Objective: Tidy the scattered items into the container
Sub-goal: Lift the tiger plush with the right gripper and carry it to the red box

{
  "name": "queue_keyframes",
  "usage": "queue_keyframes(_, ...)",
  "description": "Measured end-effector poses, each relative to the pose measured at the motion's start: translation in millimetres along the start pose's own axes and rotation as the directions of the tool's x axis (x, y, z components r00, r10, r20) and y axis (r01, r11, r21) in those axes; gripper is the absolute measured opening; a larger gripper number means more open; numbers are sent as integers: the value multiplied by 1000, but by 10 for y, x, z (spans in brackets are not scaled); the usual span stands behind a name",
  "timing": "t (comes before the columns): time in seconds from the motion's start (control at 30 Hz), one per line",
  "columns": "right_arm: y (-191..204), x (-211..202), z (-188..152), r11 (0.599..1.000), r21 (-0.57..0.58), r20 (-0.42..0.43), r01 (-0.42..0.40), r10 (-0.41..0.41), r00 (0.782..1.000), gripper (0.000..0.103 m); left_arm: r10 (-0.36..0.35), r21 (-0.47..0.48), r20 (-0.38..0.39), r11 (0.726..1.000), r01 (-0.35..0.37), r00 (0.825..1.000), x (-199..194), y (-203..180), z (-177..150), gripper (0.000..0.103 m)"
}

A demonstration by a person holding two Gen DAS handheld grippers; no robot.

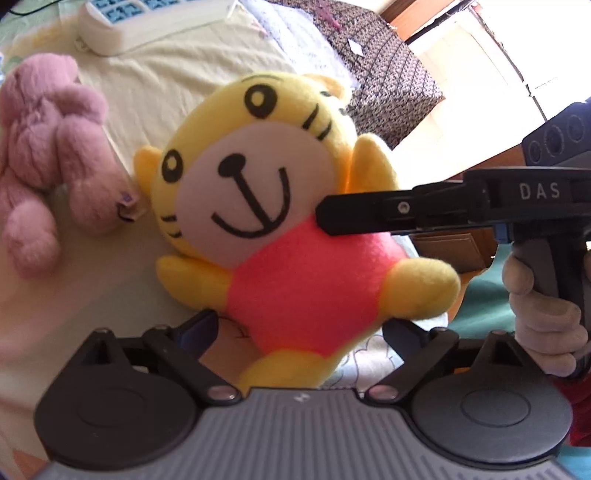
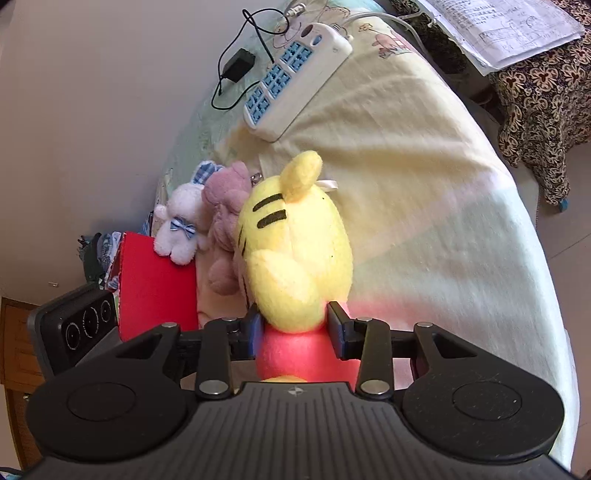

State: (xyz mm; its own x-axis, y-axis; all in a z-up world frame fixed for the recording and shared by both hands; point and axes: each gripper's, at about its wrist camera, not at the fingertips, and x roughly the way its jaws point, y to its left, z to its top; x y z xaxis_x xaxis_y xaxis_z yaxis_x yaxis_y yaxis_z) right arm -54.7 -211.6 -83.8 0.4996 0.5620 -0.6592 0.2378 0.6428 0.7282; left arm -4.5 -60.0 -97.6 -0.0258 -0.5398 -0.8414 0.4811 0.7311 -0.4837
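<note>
While the right tool (image 2: 291,328) is clamped on the tiger plush (image 2: 295,251), both fingers (image 2: 338,326) press into its side where the yellow arm meets the pink shirt. Tiger is held up off the bed (image 2: 424,192), head pointing away from the right camera.

Left view: tiger (image 1: 280,206) hangs face-on, tilted, its pink belly between the left tool's (image 1: 299,328) fingers (image 1: 197,326). Left tool's jaws are spread wide; whether either finger touches the plush, can't tell. Right tool (image 1: 406,216) enters from the right, its finger against the tiger's neck/shoulder, with the hand (image 1: 543,314) on its grip.

Near left in the right view: red container (image 2: 155,280) at the bed edge, beside the left tool's body (image 2: 74,328). Just past it, white bunny (image 2: 181,229) with a blue bow, touching the container's far corner. Pink plush (image 2: 225,221) lies right of the bunny, touching it, partly hidden behind the tiger. In the left view the pink plush (image 1: 48,158) is on the yellow blanket (image 1: 166,81), left of the tiger.

Farther: white power strip (image 2: 295,81) with blue sockets on the blanket; also at top of the left view (image 1: 147,22). Beyond it, black adapter (image 2: 238,66) with looped cable. Far right: patterned cloth (image 2: 543,96) with papers (image 2: 506,26) on top.
</note>
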Motion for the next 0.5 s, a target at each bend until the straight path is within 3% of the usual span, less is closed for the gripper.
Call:
queue_keyframes(0.07, -16, 22, -6, 1000, -2, 23, 11, -11, 1000, 48, 1, -14, 1, 1000, -1, 1000, 58, 22, 17, 99)
queue_keyframes(0.13, -10, 50, -4, 999, -18, 46, 40, -39, 998, 60, -9, -32, -2, 999, 9, 1000, 101, 52, 57, 100)
queue_keyframes(0.3, -61, 128, -38, 999, -12, 45, 38, -37, 998, 61, 25, -10, 1, 1000, -24, 1000, 148, -29, 195, 101)
queue_keyframes(0.5, -41, 66, -115, 1000, -8, 28, 29, -29, 999, 51, 32, 16, 18, 999, -32, 999, 147, -133, 80, 97)
